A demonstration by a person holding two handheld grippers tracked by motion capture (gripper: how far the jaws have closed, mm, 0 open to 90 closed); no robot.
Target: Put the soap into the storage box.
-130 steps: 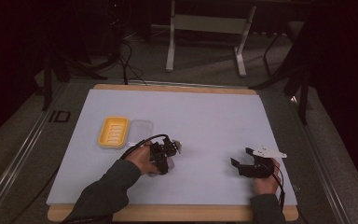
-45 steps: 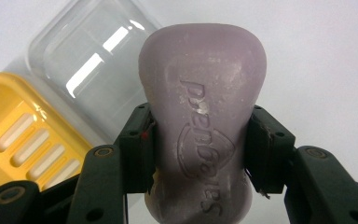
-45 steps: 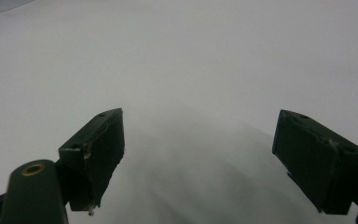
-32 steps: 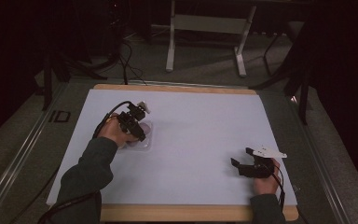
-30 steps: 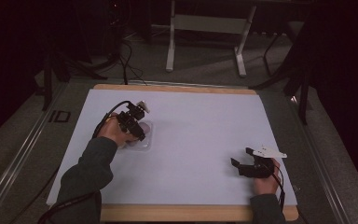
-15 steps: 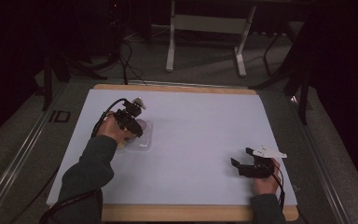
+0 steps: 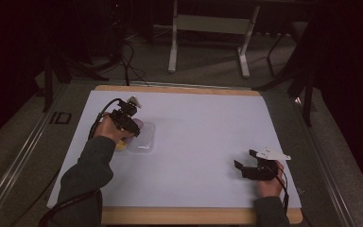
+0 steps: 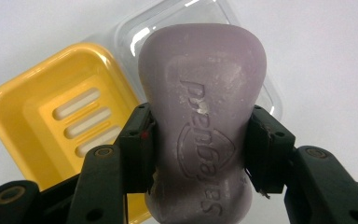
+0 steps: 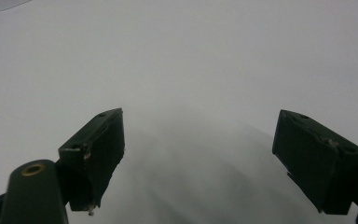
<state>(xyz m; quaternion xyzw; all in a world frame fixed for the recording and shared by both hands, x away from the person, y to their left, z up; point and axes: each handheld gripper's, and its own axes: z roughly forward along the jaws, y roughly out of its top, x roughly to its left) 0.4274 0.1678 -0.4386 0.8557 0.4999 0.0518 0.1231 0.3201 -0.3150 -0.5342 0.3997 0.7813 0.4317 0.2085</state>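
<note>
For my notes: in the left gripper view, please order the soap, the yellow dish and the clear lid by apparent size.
1. Soap, largest, but nearest the camera.
2. Yellow dish.
3. Clear lid, mostly hidden, so its rank is unsure.

table (image 7: 203, 137): white top | on it: yellow soap dish (image 8: 51, 116), clear lid (image 7: 142, 143)

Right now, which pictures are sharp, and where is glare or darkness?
Left gripper view: sharp and bright; the purple soap bar shows its embossed letters, and glare streaks the clear lid. Right gripper view: hazy grey, the white table sheet blurred beyond the fingers. High view: dim, dark surroundings.
</note>
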